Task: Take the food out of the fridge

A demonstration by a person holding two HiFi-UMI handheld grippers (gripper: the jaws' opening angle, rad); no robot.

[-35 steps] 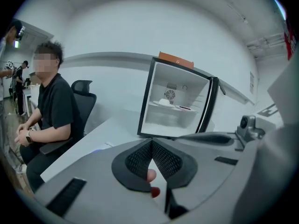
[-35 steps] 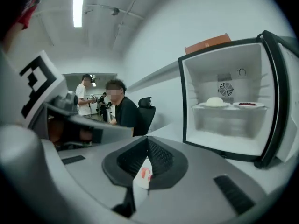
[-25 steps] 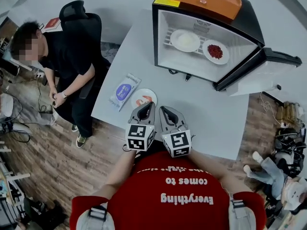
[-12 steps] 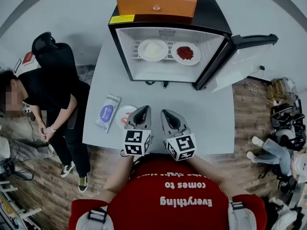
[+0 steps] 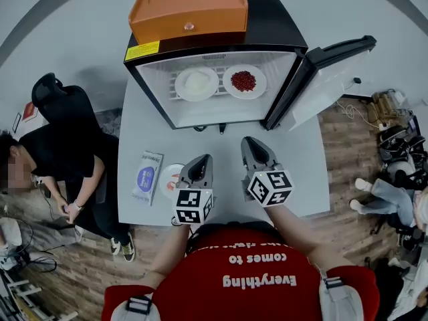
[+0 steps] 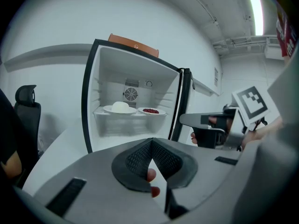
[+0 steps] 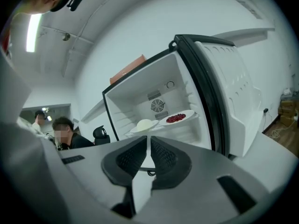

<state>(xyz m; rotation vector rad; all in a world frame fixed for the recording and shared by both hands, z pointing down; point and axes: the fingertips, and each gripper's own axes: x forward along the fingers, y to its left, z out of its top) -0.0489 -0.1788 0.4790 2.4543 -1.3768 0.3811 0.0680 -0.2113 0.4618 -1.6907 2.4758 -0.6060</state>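
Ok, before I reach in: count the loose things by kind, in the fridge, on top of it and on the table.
Plates: 3 (white-food plate and red-food plate on the fridge shelf, third plate on the table)
Packets: 1 (packet on the table)
Boxes: 1 (orange box on top of the fridge)
Total: 5

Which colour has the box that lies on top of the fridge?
The box is orange; the head view shows it best.

Looks like an office or lab: desk chair (image 5: 57, 102) at 9 o'clock, mini fridge (image 5: 267, 19) on a white table (image 5: 301, 172), strip lights (image 6: 256, 3) overhead.
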